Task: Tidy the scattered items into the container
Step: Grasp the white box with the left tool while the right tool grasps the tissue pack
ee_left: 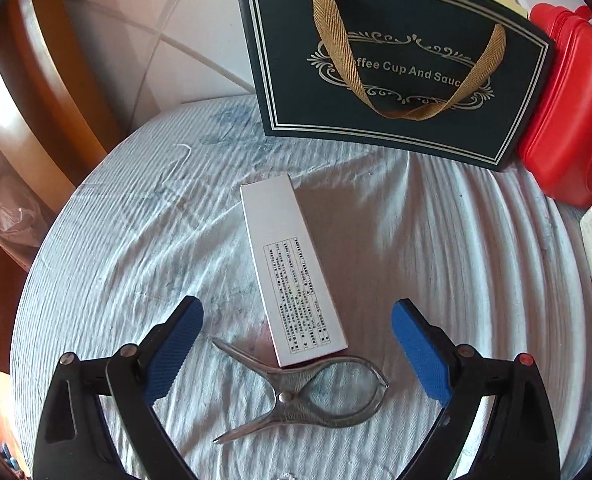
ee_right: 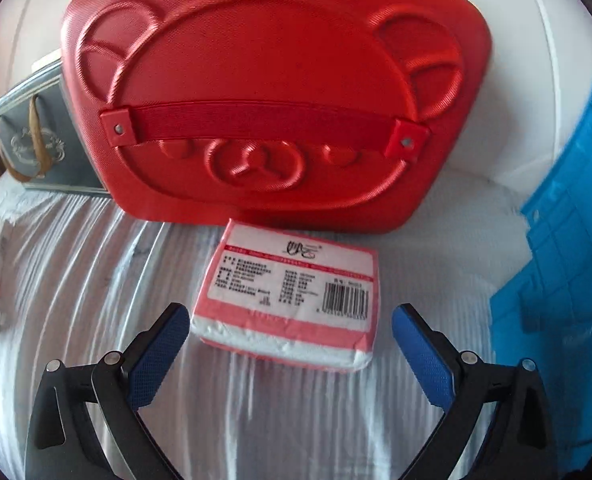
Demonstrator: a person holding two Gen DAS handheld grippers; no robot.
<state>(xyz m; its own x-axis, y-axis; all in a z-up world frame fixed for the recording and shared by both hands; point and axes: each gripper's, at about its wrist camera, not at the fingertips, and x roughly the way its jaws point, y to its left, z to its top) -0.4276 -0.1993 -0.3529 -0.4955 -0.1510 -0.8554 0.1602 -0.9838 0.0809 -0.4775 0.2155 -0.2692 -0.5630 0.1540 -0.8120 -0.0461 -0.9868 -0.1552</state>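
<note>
Left wrist view: silver box [ee_left: 292, 268] lies flat on white ribbed cloth [ee_left: 475, 280] covering the surface, one end touching metal clamp [ee_left: 307, 392]. Left tool [ee_left: 296, 344] released, jaws wide, hovering over both. Black gift bag [ee_left: 391, 60] stands behind, red case [ee_left: 567, 112] beside it. Right tool [ee_right: 290, 344] released too, just short of pink tissue pack [ee_right: 296, 292], which sits against red case. Blue sheet [ee_right: 563, 264] at right, white wall behind.

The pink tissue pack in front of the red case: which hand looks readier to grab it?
The right. Its gripper is open with the tissue pack lying just ahead between the blue fingers. The left gripper, also open, faces a silver box and a metal clip instead.
</note>
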